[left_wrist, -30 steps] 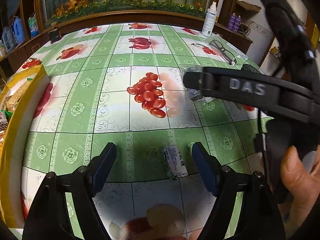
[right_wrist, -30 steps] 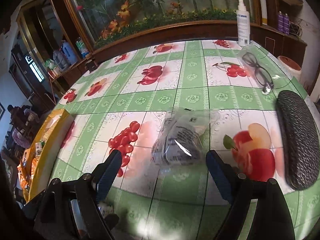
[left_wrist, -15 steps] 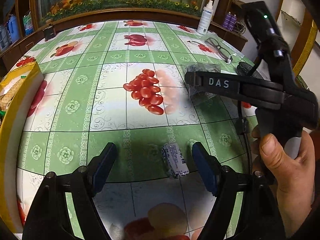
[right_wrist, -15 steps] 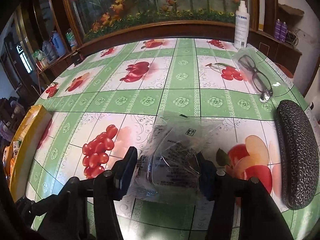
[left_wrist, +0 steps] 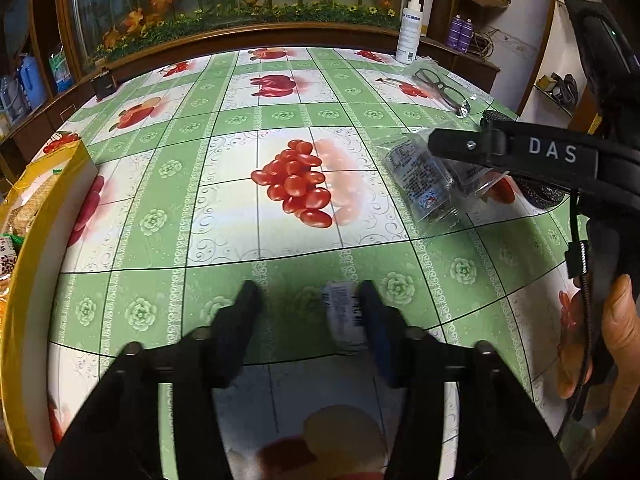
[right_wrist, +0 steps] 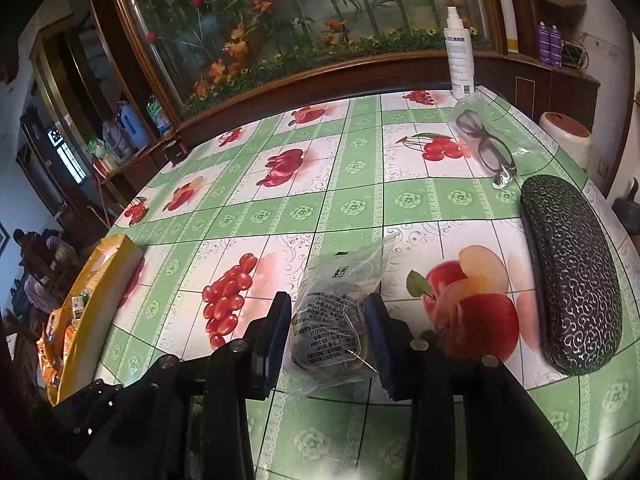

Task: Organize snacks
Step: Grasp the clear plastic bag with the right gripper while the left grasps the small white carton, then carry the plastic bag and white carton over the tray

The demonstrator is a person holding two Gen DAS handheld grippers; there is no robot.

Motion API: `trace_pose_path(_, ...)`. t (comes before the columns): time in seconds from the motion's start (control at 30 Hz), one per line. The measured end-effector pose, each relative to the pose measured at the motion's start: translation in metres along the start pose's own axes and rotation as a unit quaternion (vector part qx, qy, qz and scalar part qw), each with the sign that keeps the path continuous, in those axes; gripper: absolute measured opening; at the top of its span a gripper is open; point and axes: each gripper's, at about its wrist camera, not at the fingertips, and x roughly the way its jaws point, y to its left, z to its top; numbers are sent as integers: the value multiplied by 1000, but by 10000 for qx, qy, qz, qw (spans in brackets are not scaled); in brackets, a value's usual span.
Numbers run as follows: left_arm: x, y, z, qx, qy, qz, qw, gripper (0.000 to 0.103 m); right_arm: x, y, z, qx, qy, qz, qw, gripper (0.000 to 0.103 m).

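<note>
**Two tools, two wrapped snacks on the fruit-print surface**

The right tool has its two fingers closed against the sides of a clear plastic snack packet with dark contents and printed text, grasping it just above or on the green-and-white checked surface; whether the packet is lifted cannot be told. From the left wrist view the same packet lies to the right of the printed cluster of red fruit, with the right tool's arm marked "DAS" reaching over it and a hand on its grip at the right edge.

The left tool is partly closed but not clenched. A small white wrapped snack sits between its fingers, touching the right finger, while a clear gap stays between it and the left finger; it rests on a green square at the near edge of the surface.

At the left edge stands a yellow box holding more packaged snacks. On the far right of the surface lie a pair of dark-framed glasses on a clear wrapper and, nearer, a black patterned glasses case. A white spray bottle stands at the far edge, before a wood-framed panel of painted flowers.
</note>
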Motion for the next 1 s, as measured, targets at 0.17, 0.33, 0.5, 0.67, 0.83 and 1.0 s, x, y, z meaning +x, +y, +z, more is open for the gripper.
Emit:
trace_pose_path(0.17,-3,11,-1,-96,31,-140,9999,11,-11,-4,-7,118,-59,105,9999,34)
trace_pose_path(0.33,-10,15,-9,-115,-5,-67,9999,11,-22,-2,-14,100,-106,183,9997,28)
trace_pose_path(0.5,-18,20,-15,-184,-33,-53,9998,11,-18,-3,-16,94,-46,11,9999,31)
trace_pose_path(0.67,-24,24,-15,-243,-86,-59,9997,11,-2,0,-11,339,102,199,9992,75)
trace_pose_path(0.83,-27,30,-14,-287,-90,-78,9995,11,26,18,-5,74,300,-110,9995,74)
trace_pose_path(1.0,-30,40,-16,-365,-107,-46,9993,11,35,27,-10,-382,334,-396,9979,52)
